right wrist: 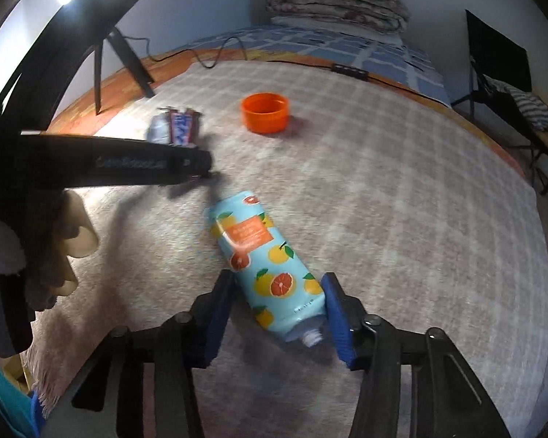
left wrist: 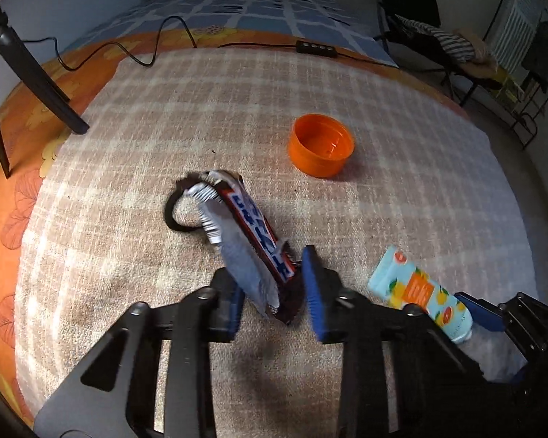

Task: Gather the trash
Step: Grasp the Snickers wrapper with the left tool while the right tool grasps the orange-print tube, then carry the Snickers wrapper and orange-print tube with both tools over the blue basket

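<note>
Our left gripper (left wrist: 272,288) is clamping the candy wrapper (left wrist: 248,241); our right gripper (right wrist: 277,314) is straddling the citrus tube (right wrist: 265,262), contact unclear.

Beside the orange cup (left wrist: 321,145), the black ring (left wrist: 179,215) lies half hidden behind the candy wrapper (left wrist: 252,241). My left gripper (left wrist: 274,295) covers the wrapper's lower end. The print on the citrus tube (right wrist: 266,259), nearer me than the cup, is too blurred to read; its cap end sits partly behind my right gripper (right wrist: 277,314).
</note>
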`<state>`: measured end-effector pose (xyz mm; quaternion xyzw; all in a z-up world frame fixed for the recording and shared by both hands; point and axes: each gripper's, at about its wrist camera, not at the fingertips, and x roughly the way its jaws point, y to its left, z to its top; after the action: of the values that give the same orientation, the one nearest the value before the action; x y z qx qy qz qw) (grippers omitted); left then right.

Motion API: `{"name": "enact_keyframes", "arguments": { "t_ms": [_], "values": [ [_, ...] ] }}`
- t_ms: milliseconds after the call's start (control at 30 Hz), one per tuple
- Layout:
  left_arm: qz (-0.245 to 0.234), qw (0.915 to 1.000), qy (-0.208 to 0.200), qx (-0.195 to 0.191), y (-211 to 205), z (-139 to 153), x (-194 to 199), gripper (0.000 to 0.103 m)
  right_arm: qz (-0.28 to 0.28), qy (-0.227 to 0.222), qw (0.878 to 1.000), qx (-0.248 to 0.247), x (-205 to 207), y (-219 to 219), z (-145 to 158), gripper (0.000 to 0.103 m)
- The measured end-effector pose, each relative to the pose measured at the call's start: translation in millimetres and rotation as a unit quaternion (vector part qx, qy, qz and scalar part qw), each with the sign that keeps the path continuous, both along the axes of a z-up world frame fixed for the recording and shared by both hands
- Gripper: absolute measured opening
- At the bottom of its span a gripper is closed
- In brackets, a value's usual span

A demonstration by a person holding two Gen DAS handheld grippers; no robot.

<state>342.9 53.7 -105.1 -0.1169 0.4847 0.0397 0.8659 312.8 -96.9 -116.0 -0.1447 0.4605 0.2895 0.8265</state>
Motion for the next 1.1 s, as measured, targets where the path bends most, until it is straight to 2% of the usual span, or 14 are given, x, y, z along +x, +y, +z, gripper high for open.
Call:
{"name": "enact_keyframes", "arguments": {
  "t_ms": [67, 167, 300, 400, 633, 967, 1100],
  "values": [
    [0.001, 0.9998, -0.002, -0.022, 7.7, 0.6, -4.7, 0.013, 0.000, 0.001, 1.000, 0.001, 0.6, -2.8, 0.7, 0.043],
    [0.005, 0.9985, -0.005, -0.055, 17.5, 1.7, -14.4, 0.010, 0.000, 0.003, 1.000, 0.004, 0.5, -5.8, 1.6, 0.040],
    [-0.004, 0.9976, -0.006, -0.069, 22.0, 5.2, -31.3, 0.010, -0.004, 0.014, 1.000, 0.022, 1.8, -11.7, 2.2, 0.037],
    [-0.013, 0.9974, -0.009, -0.071, 23.5, 8.8, -43.0, 0.010, -0.008, 0.031, 0.999, 0.042, 4.6, -16.9, 3.3, 0.022],
    [-0.028, 0.9956, -0.017, -0.088, 27.1, 16.4, -66.2, 0.008, -0.010, 0.036, 0.998, 0.045, 4.8, -17.0, 3.7, 0.022],
    [-0.048, 0.9925, 0.014, -0.111, 33.4, -2.1, -96.7, 0.008, 0.008, 0.035, 0.999, 0.033, -3.3, -8.4, 4.9, 0.022],
    [-0.047, 0.9923, 0.009, -0.115, 36.9, 2.3, -107.7, 0.008, 0.010, 0.034, 0.999, 0.032, -3.0, -8.1, 4.6, 0.022]
  ]
}}
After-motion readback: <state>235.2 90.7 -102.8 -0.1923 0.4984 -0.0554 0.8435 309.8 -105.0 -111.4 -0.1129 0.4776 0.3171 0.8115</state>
